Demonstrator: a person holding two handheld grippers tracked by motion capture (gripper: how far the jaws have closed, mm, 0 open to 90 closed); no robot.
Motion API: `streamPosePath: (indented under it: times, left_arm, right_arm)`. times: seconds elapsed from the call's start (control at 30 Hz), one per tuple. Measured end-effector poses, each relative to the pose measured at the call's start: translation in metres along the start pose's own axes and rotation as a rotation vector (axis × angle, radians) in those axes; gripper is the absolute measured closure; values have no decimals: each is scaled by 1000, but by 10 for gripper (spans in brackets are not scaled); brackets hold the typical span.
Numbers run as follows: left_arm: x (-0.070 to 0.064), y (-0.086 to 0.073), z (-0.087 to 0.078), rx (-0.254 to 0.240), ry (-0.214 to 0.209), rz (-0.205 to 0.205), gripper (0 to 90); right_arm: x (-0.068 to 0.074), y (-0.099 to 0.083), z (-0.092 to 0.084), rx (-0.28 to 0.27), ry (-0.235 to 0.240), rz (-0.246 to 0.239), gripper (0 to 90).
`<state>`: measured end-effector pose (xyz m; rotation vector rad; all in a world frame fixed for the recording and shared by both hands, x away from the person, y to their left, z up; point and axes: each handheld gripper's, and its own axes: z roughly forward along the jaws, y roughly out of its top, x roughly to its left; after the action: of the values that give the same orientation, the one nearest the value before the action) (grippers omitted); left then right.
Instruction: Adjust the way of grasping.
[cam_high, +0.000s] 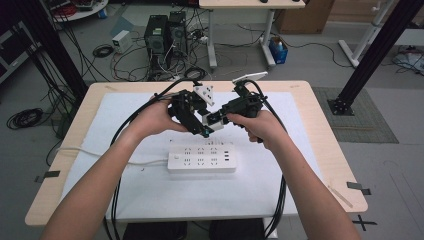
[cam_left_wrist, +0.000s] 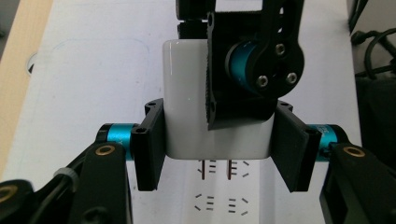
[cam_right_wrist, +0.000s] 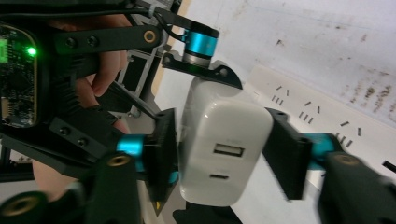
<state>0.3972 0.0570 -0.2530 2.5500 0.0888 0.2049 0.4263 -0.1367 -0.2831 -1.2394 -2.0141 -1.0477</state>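
the white usb charger (cam_left_wrist: 187, 100) is held in the air above the power strip (cam_high: 201, 158), which lies on the white sheet of the bench (cam_high: 300, 95). the left gripper (cam_left_wrist: 217, 149) has its fingers (cam_left_wrist: 150, 142) clamped flat on two opposite sides of the charger body. the right gripper (cam_right_wrist: 224, 156) straddles the same block from the port end; its fingers have just been closing with the charger between them. one finger (cam_right_wrist: 166, 154) lies against the case, while the other looks a sliver off it, so no firm second grip yet by my reading.

handling, judged: a rigid plastic shell, light and not fragile, but glossy with rounded edges, so likely to slip or twist under a light pinch. best hold is across the flat side faces near mid-body, clear of the prongs and ports.

orientation: in the left gripper view, the two metal prongs (cam_left_wrist: 204, 169) point down toward the strip's socket slots. the usb ports (cam_right_wrist: 229, 150) face the right gripper's camera. the long axis runs prongs to port face, close to upright over the strip.
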Motion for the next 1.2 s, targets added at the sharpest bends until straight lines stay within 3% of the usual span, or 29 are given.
streamPosePath:
  times: [0.13, 0.23, 0.33, 0.43, 0.53, 0.6, 0.63, 0.77, 0.8, 0.83, 0.87, 0.97, 1.07, 1.1, 1.13, 1.17, 1.2]
  left_arm:
    - [-3, 1, 1, 23, 34, 23, 423]
    - [-3, 1, 4, 40, 49, 28, 412]
    - [-2, 1, 5, 46, 40, 9, 406]
    - [-1, -2, 5, 77, 58, -9, 314]
    - [2, -9, 3, 110, 53, -59, 252]
    - [4, -15, 0, 130, 55, -95, 250]
    - [6, -18, -1, 141, 50, -117, 206]
    - [11, -31, -9, 175, 64, -197, 206]
    - [12, -35, -12, 182, 73, -209, 206]
    - [13, -38, -14, 194, 73, -224, 206]
    - [15, -42, -16, 204, 72, -242, 206]
    - [18, -53, -23, 239, 81, -297, 206]
    - [24, -67, -27, 281, 76, -388, 206]
    - [28, -77, -30, 314, 84, -456, 206]
    - [30, -82, -32, 326, 108, -487, 206]
    - [30, -82, -32, 326, 108, -487, 206]
    - [32, -87, -35, 340, 117, -521, 206]
  right_arm:
    - [-1, 0, -1, -8, 15, 12, 580]
    - [-1, 0, 1, -9, -7, 8, 624]
    - [-1, 0, 1, -11, -13, -4, 625]
    - [-1, 0, -3, -17, -26, -12, 625]
    - [-2, 0, -14, -35, -63, -31, 625]
    - [-1, 0, -21, -26, -129, -76, 625]
    - [1, 1, -28, -22, -187, -111, 625]
    - [4, 4, -37, -21, -242, -151, 625]
    - [7, 6, -41, -9, -292, -177, 625]
    - [7, 6, -41, -9, -292, -177, 625]
    - [9, 8, -44, 7, -357, -209, 625]
    - [12, 10, -46, 19, -400, -231, 625]
    - [14, 12, -48, 36, -480, -274, 625]
    - [15, 13, -48, 52, -532, -288, 625]
    - [15, 13, -49, 66, -553, -288, 625]
    - [15, 13, -49, 66, -553, -288, 625]
    - [14, 13, -49, 73, -578, -298, 625]
